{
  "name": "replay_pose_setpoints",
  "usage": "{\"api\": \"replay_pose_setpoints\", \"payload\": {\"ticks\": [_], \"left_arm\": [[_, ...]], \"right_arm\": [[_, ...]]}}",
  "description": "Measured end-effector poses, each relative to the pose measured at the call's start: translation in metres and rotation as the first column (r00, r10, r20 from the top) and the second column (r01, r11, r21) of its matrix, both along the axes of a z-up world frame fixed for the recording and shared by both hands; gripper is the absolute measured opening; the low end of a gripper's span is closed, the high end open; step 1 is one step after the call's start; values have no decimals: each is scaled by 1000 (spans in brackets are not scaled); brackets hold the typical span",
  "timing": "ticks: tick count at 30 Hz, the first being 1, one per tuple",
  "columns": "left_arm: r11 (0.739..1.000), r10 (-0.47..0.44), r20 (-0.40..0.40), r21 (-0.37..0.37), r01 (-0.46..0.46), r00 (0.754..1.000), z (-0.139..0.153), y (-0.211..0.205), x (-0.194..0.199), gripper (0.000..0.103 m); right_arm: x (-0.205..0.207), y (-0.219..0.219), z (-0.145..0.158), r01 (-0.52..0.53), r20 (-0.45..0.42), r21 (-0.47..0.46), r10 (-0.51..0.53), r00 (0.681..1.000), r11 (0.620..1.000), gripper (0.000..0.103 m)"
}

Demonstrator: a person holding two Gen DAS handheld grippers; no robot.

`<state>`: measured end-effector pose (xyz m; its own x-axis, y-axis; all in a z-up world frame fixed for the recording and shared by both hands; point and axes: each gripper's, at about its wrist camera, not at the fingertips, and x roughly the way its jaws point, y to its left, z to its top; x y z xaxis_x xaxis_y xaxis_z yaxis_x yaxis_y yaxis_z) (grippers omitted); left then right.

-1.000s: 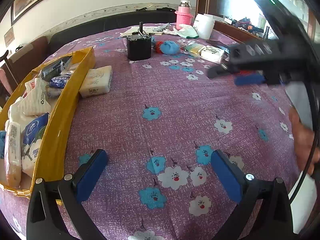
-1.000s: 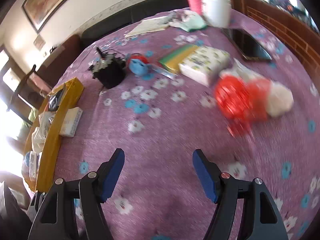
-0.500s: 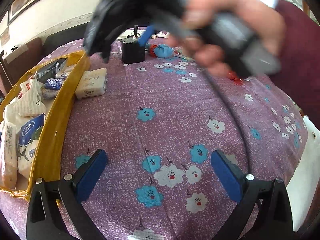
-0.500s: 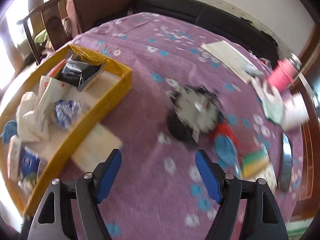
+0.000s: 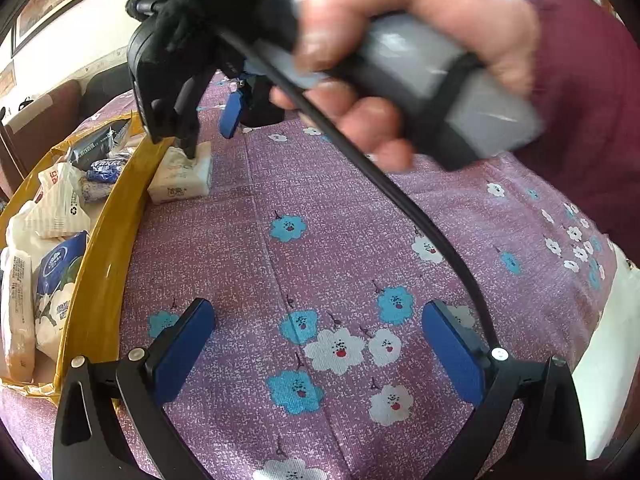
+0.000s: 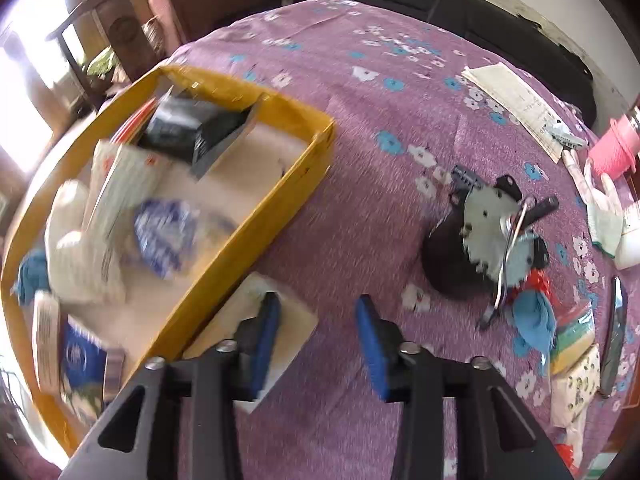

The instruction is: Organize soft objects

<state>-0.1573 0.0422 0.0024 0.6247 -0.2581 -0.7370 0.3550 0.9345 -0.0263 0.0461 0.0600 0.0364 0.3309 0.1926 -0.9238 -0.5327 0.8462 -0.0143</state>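
Tissue pack (image 6: 256, 322): pale, soft, rectangular, printed wrapper; lies flat on purple flowered tablecloth (image 5: 320, 240), just beside outer wall of yellow box (image 6: 248, 240), not yet inside. Box already holds other soft packs, so this one likely next to go in. Right gripper (image 6: 316, 340) comes down over pack's near edge; jaws have just been narrowing, one pad over pack, other beside it on cloth, firm pinch not evident. Left gripper (image 5: 316, 348) hangs spread wide over bare cloth, empty, apparently waiting.
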Motion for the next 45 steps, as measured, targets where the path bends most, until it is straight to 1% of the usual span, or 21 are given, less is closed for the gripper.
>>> {"api": "replay_pose_setpoints", "payload": {"ticks": [5,7,9,10,12,14,15,16,18,20,22,23,25,27,31,33,34,36,40,43,45], "left_arm": [[1000,3,-1,16,-3,1000,-1,-3,1,103],[1000,3,-2,17,-3,1000,-1,-4,1,103],[1000,3,-2,17,-3,1000,-1,-4,1,103],[1000,4,-2,17,-3,1000,-1,-4,1,103],[1000,4,-2,23,-4,1000,-1,-6,1,103],[999,4,-2,32,-4,1000,-2,-7,1,103],[999,4,-2,32,-4,1000,-2,-7,1,103],[1000,2,-3,31,-2,1000,-2,-7,1,103],[999,-9,-10,35,9,1000,-3,-7,1,103],[998,-39,-52,37,41,998,1,-7,3,103],[996,-76,-100,-54,71,992,10,-1,6,103],[992,-80,-106,-101,70,991,18,3,8,103],[990,-63,-95,-129,51,993,32,7,17,103],[991,-30,-90,-130,18,995,41,9,31,103],[989,63,-163,-122,-83,985,39,14,74,103],[987,103,-209,-97,-126,972,31,12,96,103],[987,116,-219,-84,-138,969,29,11,104,103],[988,132,-217,-46,-145,967,24,7,116,103],[984,177,-202,35,-173,963,15,2,136,103],[982,187,-193,72,-177,963,11,-2,144,103],[978,194,-187,110,-176,963,8,-6,148,103]], "right_arm": [[-24,-19,1,-18,-22,-56,17,1000,998,33],[-31,-31,-9,-22,-75,-134,12,997,991,33],[-38,-44,-7,-13,-78,-134,3,997,991,33],[-40,-55,-3,21,-76,-133,-32,997,991,33],[-41,-77,10,90,-65,-61,-94,993,994,34],[-41,-109,29,184,-32,36,-183,983,982,45],[-41,-126,38,241,3,63,-242,970,968,54],[-42,-139,44,278,29,80,-281,959,957,60],[-45,-170,57,355,72,128,-366,928,926,62],[-52,-204,67,428,83,189,-448,890,884,62],[-61,-234,76,478,104,220,-508,855,850,63],[-65,-248,78,500,122,226,-533,837,836,63],[-78,-280,81,552,161,232,-591,791,801,69],[-86,-307,78,589,161,237,-629,761,773,74],[-89,-342,61,628,112,245,-666,738,738,74],[-93,-350,52,625,91,260,-663,743,736,74],[-93,-353,48,614,82,271,-653,753,742,74],[-96,-347,41,584,76,286,-626,776,759,74],[-93,-321,29,506,92,284,-548,831,814,74],[-86,-305,17,482,104,260,-520,848,837,74],[-78,-299,8,479,83,258,-513,854,839,74]]}}
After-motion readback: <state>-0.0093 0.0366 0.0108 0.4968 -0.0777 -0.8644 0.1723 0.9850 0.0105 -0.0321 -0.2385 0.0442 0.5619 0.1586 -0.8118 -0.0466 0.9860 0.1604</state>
